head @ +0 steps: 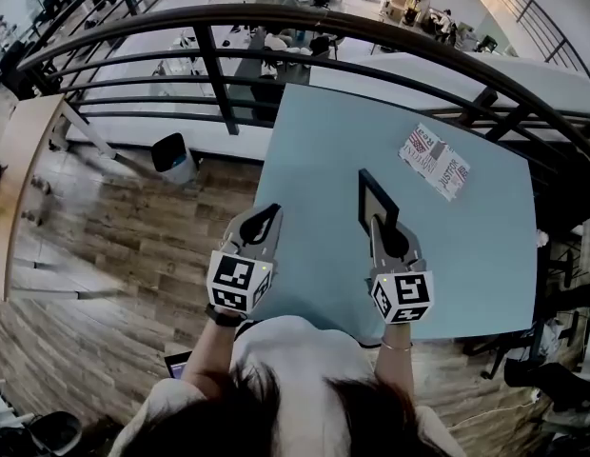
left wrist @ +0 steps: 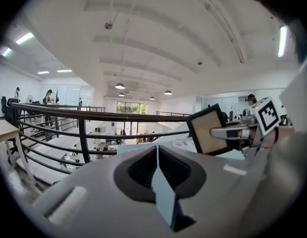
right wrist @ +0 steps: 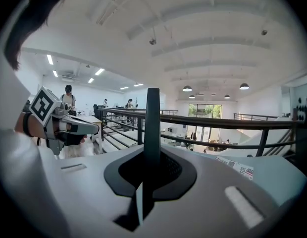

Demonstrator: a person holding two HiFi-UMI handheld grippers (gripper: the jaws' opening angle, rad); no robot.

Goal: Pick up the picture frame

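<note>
The picture frame [head: 376, 201] is black with a tan panel and hangs upright above the light-blue table [head: 314, 150]. My right gripper [head: 377, 223] is shut on its lower edge. In the right gripper view the frame [right wrist: 152, 118] shows edge-on as a dark vertical bar rising from between the jaws of the right gripper [right wrist: 150, 155]. The left gripper view shows the frame [left wrist: 208, 129] at the right, held by the right gripper's fingers [left wrist: 228, 131]. My left gripper [head: 267, 216] hovers to the left of the frame, over the table's left edge, shut on nothing [left wrist: 157, 150].
A printed booklet [head: 434, 161] lies on the table's far right part. A dark metal railing [head: 276, 17] curves behind the table. A dark bin [head: 173, 155] stands on the wooden floor to the left, and desks with people lie on the floor below.
</note>
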